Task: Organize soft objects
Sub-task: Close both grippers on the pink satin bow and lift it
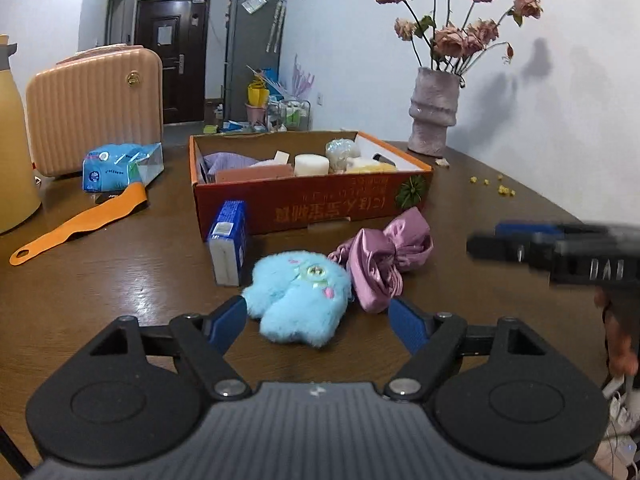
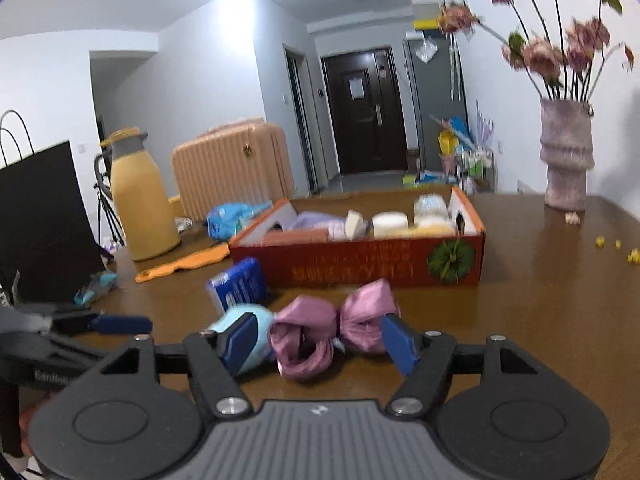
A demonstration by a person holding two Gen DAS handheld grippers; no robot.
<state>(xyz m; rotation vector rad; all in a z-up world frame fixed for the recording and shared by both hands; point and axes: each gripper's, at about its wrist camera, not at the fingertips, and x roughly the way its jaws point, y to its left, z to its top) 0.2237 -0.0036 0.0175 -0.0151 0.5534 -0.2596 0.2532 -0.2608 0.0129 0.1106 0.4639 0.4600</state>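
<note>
Left hand-held gripper [image 1: 316, 322]: jaws spread, nothing gripped. Blue fluffy toy [image 1: 298, 298] lies on the brown surface [image 1: 120, 280] just ahead, between the two blue pads, neither pad touching it.

Right hand-held gripper [image 2: 318, 338]: jaws also spread, released. Pink satin scrunchie bow [image 2: 332, 330] sits between its pads; whether the right pad touches the cloth cannot be told. In that view the fluffy toy shows behind the left pad, touching the bow's left side.

Both soft things lie on the surface in front of the orange cardboard box [image 1: 320, 200], apart from its front wall. Box already holds a lilac cloth [image 1: 228, 160], a white round sponge [image 1: 312, 165] and other pale pieces.

Blue tissue pack [image 1: 228, 246] stands on end just left of the toy, near the box's corner. Orange shoehorn [image 1: 80, 226] lies flat farther left. Pink suitcase [image 1: 96, 108] and yellow flask [image 2: 140, 204] stand behind. Vase of dried roses [image 1: 434, 116] stands at the far right by the wall.
</note>
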